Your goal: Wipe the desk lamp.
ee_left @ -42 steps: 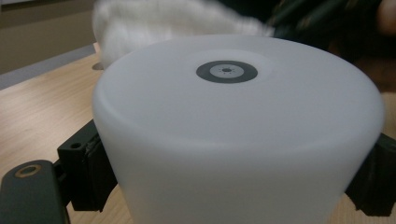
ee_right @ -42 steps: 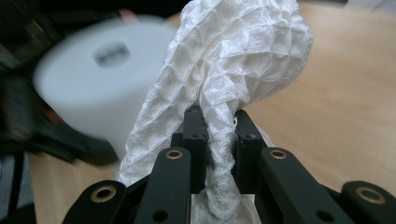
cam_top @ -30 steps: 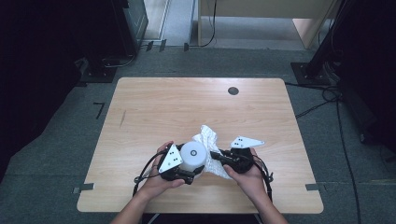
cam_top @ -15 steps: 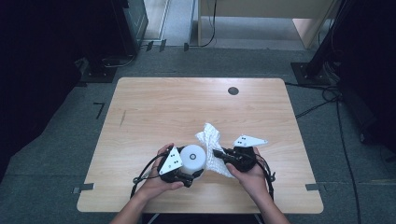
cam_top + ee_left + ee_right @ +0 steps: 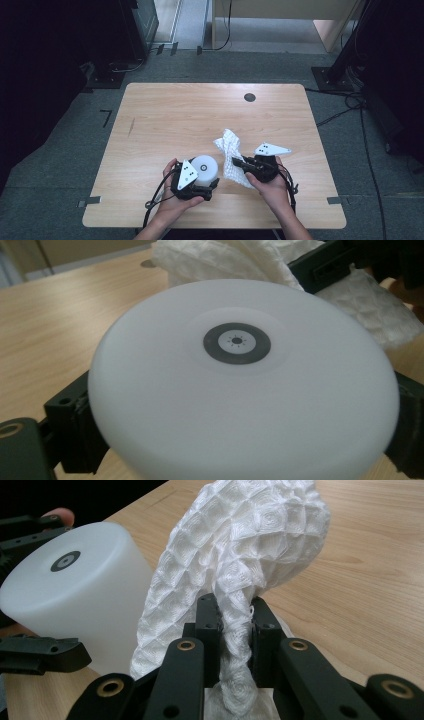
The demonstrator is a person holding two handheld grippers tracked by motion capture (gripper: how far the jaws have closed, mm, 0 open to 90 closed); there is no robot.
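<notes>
Here, my left claw (image 5: pixel 212 184) is clamped across a white round lamp (image 5: pixel 206 167) on the light wood worktop (image 5: pixel 175 115), near its front edge, the lamp wedged between both jaws. My right claw (image 5: pixel 235 161) is closed tight on a bunched white quilted cloth (image 5: pixel 231 155), just beside the lamp; from the right gripper view the 2 look to touch. A dark round cable port (image 5: pixel 249 97) sits near the far edge. Grey carpet (image 5: pixel 65 165) surrounds the worktop, with cables (image 5: pixel 345 107) trailing at the right, dark equipment on the left.
</notes>
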